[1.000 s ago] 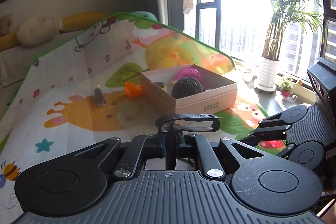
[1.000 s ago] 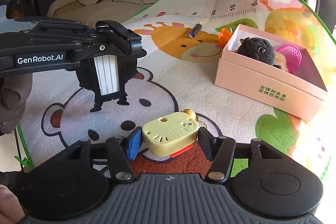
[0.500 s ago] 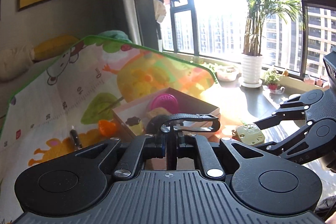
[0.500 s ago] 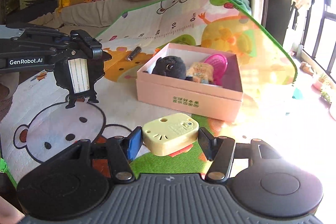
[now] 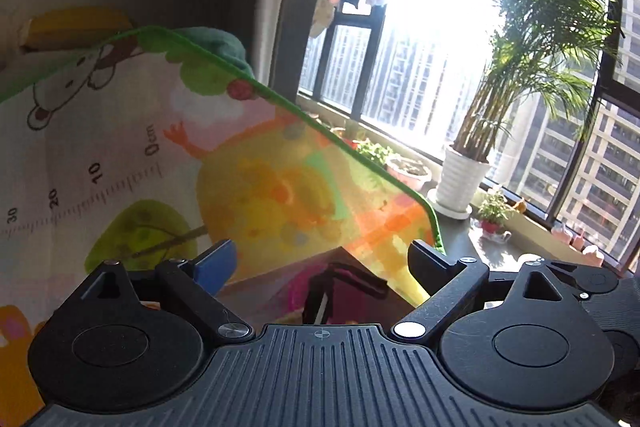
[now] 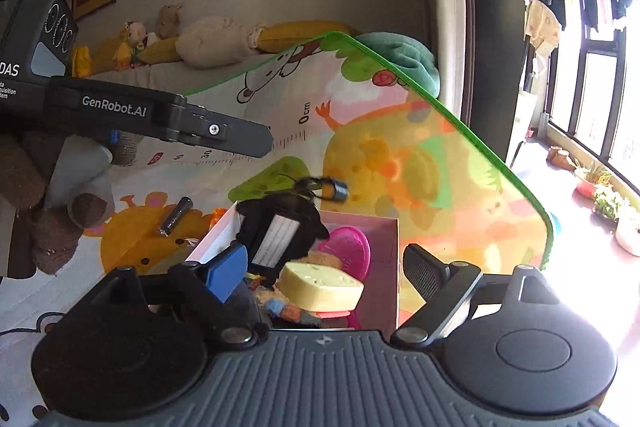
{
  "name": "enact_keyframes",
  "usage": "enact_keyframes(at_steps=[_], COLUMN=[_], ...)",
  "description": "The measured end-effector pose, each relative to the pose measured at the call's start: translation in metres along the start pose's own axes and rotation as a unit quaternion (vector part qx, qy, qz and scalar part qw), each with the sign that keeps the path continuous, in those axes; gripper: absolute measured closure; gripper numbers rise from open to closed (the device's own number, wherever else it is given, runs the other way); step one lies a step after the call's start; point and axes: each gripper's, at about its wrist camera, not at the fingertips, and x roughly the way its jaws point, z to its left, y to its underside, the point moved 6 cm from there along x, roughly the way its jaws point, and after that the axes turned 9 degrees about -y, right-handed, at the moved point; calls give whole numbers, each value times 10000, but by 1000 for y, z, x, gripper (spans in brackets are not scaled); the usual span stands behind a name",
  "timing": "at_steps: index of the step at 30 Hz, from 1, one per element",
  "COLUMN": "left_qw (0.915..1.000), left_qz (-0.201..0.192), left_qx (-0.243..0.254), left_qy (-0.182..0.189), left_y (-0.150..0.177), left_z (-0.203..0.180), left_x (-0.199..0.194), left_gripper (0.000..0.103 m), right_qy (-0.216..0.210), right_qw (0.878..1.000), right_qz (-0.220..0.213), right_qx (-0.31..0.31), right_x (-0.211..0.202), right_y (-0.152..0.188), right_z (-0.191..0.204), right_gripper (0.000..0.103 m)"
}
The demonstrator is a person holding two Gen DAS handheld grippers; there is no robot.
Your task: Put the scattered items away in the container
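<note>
The pink box [image 6: 386, 267] lies on the play mat, just ahead of both grippers. My right gripper [image 6: 326, 269] is open over it; the yellow block [image 6: 320, 287] lies free between the jaws on the toys inside, by a pink basket [image 6: 348, 247]. The black tag toy [image 6: 280, 227] sits over the box's near left corner. My left gripper [image 5: 320, 259] is open and empty above the box [image 5: 320, 279], with the black toy [image 5: 340, 291] below it. A dark cylinder [image 6: 176, 215] and an orange piece [image 6: 218, 215] lie on the mat left of the box.
The colourful play mat [image 6: 380, 155] rises behind the box. A couch with cushions and stuffed toys [image 6: 208, 39] runs along the wall. Potted plants [image 5: 464, 183] stand on the window sill at the right. The left gripper's body [image 6: 140, 111] crosses the right wrist view at upper left.
Both grippers moved over the box and opened. The left let go of the black tag toy; the right let go of the yellow block, which now lies in the box.
</note>
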Motion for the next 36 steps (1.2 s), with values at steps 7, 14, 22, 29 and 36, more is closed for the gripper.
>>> enact_keyframes(at_steps=[7, 14, 22, 29, 36], left_qw=[9943, 9846, 9817, 9766, 9751], left_qz=[315, 707, 452, 207, 246], left_qx=[166, -274, -734, -1530, -1636], left_qy=[-1001, -1576, -1700, -1496, -1477], left_y=[75, 145, 166, 169, 170], left_z=[48, 80, 106, 126, 128], left_x=[-42, -71, -84, -94, -93], left_gripper=[1, 0, 0, 0, 0], right_qy=[1, 92, -427, -1019, -526], right_qw=[9988, 9983, 9956, 9815, 9641], right_qz=[495, 571, 752, 1542, 2601], right_qx=[22, 5, 362, 501, 107], right_x=[19, 9, 18, 105, 233], right_y=[34, 32, -13, -77, -81], right_z=[4, 23, 68, 124, 151], right_gripper=[15, 5, 3, 43, 64])
